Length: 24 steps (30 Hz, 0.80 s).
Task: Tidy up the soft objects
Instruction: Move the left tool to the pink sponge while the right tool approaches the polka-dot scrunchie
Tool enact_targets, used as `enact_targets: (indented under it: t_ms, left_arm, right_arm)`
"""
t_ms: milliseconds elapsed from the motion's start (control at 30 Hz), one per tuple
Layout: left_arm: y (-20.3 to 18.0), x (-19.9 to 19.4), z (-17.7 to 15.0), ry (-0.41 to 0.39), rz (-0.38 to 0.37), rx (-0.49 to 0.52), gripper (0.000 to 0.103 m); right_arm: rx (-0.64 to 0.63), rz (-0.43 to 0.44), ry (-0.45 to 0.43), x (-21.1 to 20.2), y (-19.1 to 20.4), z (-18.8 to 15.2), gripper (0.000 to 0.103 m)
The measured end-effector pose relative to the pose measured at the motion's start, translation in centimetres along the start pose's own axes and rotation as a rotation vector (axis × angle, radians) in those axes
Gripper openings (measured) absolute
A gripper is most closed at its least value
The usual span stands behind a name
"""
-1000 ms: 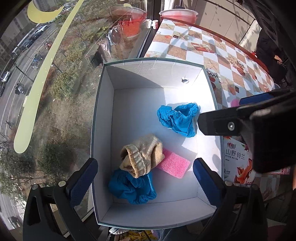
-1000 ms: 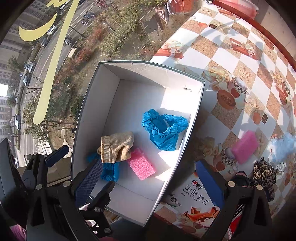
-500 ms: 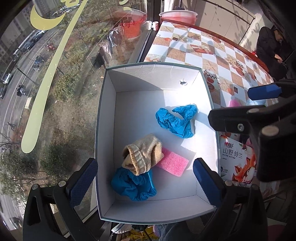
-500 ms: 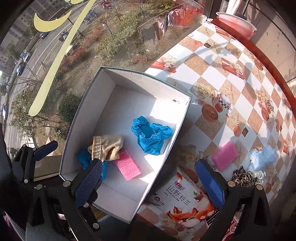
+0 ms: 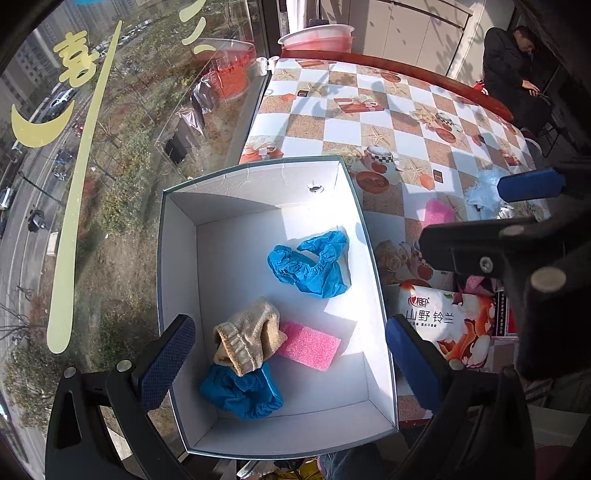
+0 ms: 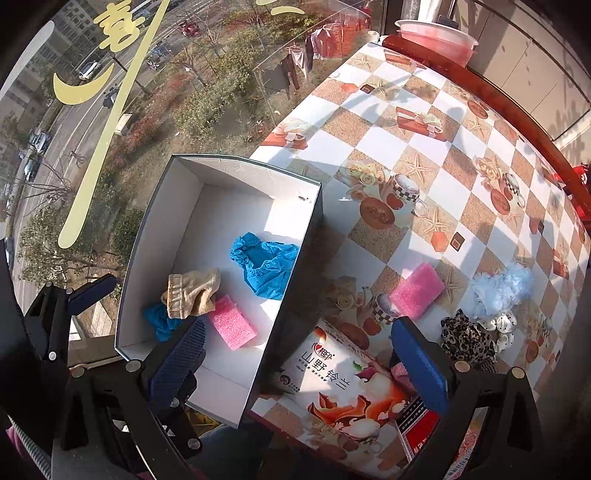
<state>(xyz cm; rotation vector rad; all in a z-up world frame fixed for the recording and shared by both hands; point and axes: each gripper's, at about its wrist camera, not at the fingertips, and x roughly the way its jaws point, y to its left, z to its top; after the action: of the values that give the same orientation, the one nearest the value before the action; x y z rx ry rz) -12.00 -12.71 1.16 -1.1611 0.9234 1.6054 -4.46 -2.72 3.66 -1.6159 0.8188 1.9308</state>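
Observation:
An open white box [image 5: 176, 280] holds two blue shoe covers [image 5: 309, 265] [image 5: 242, 392], a beige sock [image 5: 246, 341] and a pink sponge [image 5: 309, 344]. My left gripper [image 5: 290, 365] hangs open and empty above the box's near end. My right gripper [image 6: 299, 365] is open too, over the box's right wall and a tissue pack [image 6: 343, 387]. On the table to the right lie another pink sponge [image 6: 417, 290], a pale blue fluffy piece [image 6: 498, 284] and a leopard scrunchie [image 6: 466, 339]. The box [image 6: 162, 229] shows the same contents in the right wrist view.
The checkered table [image 5: 369, 110] runs back to a red basin [image 5: 317, 35]. The box stands against a window [image 5: 92, 184] on the left. A person in a dark coat [image 5: 513, 74] sits at the table's far right corner.
Both grippers have lifted up and back from the box, so more of the table shows. The things in the box have not moved. Both stay open.

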Motion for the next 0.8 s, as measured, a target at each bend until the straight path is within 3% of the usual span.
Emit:
enact_targets:
  t_ms: [333,567,800]
  left_arm:
    - [-6.6,0.7,3.2,0.001,-0.038,0.169,0.103]
    - [-11.8,2.0,5.2,0.011,-0.048,0.297,0.103]
    - [-15.8,5.5,7.3,0.098,-0.082,0.346,0.103]
  right_arm:
    - [0.199,0.004,0.000,-2.5,-7.7,-2.8,0.101]
    - [0.413,0.040,-0.017,-5.1,-16.3,-7.1,0.101]
    - [0.611,-0.003,0.009,-4.6,-24.9,-12.1,0.101]
